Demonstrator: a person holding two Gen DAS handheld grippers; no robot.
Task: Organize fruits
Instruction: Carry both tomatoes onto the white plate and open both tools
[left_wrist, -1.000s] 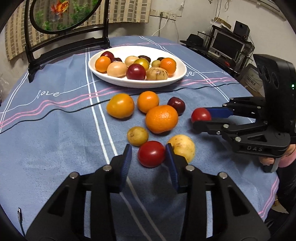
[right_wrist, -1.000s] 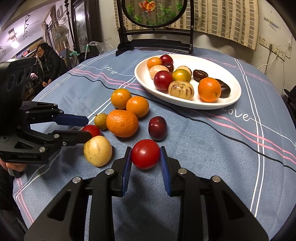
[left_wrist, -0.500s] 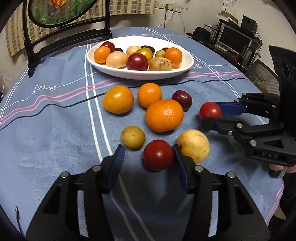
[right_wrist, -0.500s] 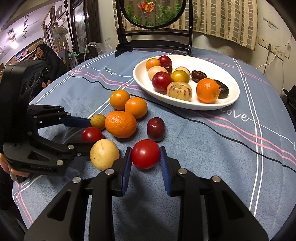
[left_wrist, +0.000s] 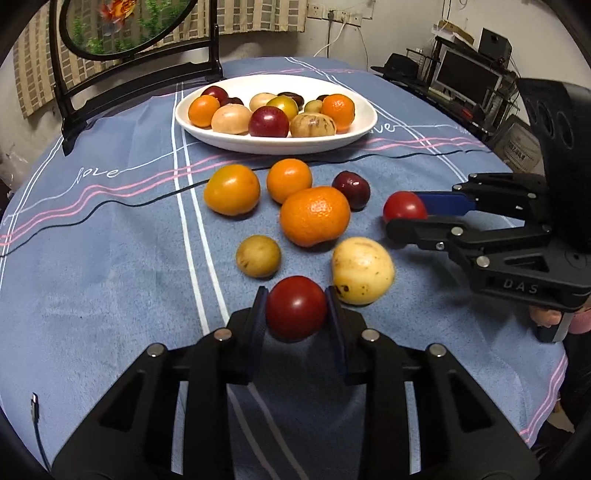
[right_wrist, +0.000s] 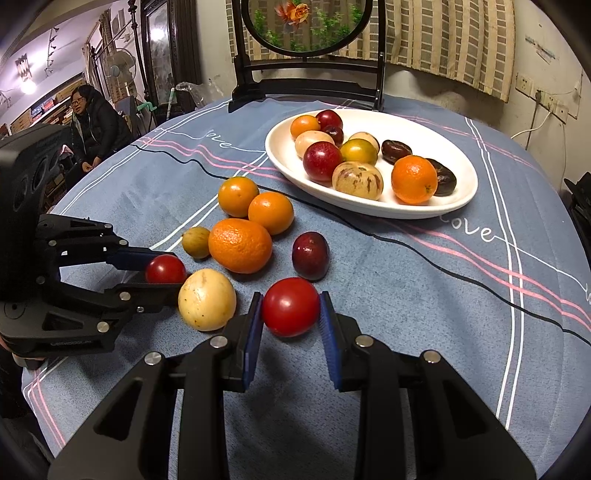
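In the left wrist view my left gripper (left_wrist: 296, 308) has its jaws closing tight on a red tomato (left_wrist: 295, 304), and both pads press its sides on the blue cloth. From the right wrist view the same left gripper (right_wrist: 173, 273) and its tomato (right_wrist: 164, 267) show at the left. My right gripper (right_wrist: 291, 308) is shut on a second red tomato (right_wrist: 290, 304). That right gripper (left_wrist: 402, 214) and its tomato (left_wrist: 404, 205) also appear at the right of the left wrist view. The white plate (left_wrist: 277, 147) (right_wrist: 369, 212) at the far side holds several fruits.
Loose on the cloth lie a big orange (left_wrist: 314, 216), a pale yellow fruit (left_wrist: 362, 271), a small yellow-brown fruit (left_wrist: 258, 256), a dark plum (left_wrist: 351, 189) and two smaller oranges (left_wrist: 231, 189). A black framed stand (right_wrist: 306, 85) rises behind the plate. A person (right_wrist: 94, 129) sits beyond the table.
The left gripper's jaws, open around the red tomato before, have closed onto it. The right gripper has kept still with its tomato.
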